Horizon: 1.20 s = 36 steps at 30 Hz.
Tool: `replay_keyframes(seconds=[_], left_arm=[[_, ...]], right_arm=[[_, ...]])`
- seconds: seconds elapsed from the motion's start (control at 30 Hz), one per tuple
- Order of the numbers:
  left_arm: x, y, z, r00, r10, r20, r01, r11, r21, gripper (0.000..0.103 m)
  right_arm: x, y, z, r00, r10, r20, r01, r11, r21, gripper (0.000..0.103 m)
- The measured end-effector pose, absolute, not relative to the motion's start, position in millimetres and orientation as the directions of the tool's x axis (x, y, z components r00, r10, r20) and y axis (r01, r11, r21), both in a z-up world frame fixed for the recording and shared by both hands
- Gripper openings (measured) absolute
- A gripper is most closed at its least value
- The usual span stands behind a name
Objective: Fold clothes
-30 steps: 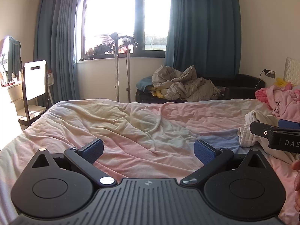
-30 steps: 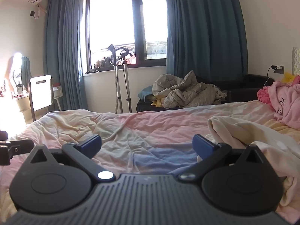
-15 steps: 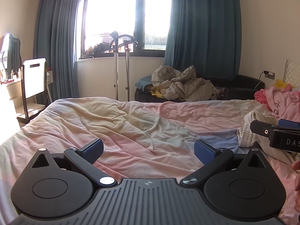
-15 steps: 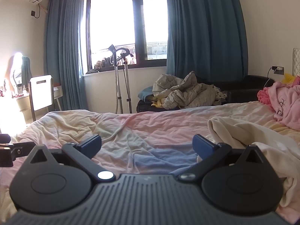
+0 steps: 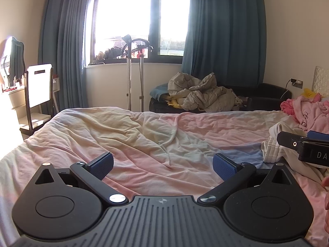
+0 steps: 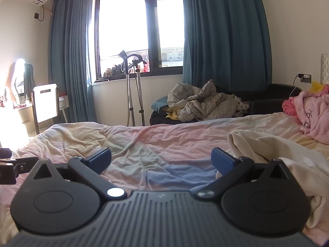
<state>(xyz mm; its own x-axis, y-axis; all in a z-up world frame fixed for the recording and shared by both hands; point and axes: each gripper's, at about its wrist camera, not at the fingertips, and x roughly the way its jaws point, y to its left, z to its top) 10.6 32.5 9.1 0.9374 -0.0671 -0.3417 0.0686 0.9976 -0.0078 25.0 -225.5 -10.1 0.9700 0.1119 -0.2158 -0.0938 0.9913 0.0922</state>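
Observation:
A crumpled cream garment (image 6: 273, 150) lies on the right side of the bed, seen again as the cream garment (image 5: 273, 148) at the right of the left wrist view. My left gripper (image 5: 163, 163) hovers open over bare pastel sheet, nothing between its blue pads. My right gripper (image 6: 161, 157) is open too, its right finger just beside the garment's edge. From the left wrist view the right gripper (image 5: 304, 144) shows side-on over the garment. A pink fleece garment (image 6: 312, 115) is heaped at the far right.
The bed sheet (image 5: 144, 131) is wrinkled, pastel pink, yellow and blue. Beyond the bed are a dark sofa with a grey quilt pile (image 5: 201, 97), a garment steamer stand (image 5: 133, 72), a white chair (image 5: 39, 86) at the left, blue curtains and a bright window.
Both views have shifted only slightly; the left gripper has drifted a little and tilted. Both grippers stay open and the cream garment has not moved.

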Motion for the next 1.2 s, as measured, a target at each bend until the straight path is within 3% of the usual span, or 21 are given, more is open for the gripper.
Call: replay_keyframes(seconds=[1.2], left_arm=[[11.1,34.1,7.7,0.939,-0.061,-0.340,0.064,0.998,-0.002,0.103]], right_arm=[[24.0,-221.5,-11.5,0.968,0.103,-0.227,-0.084,0.992,0.093,0.103]])
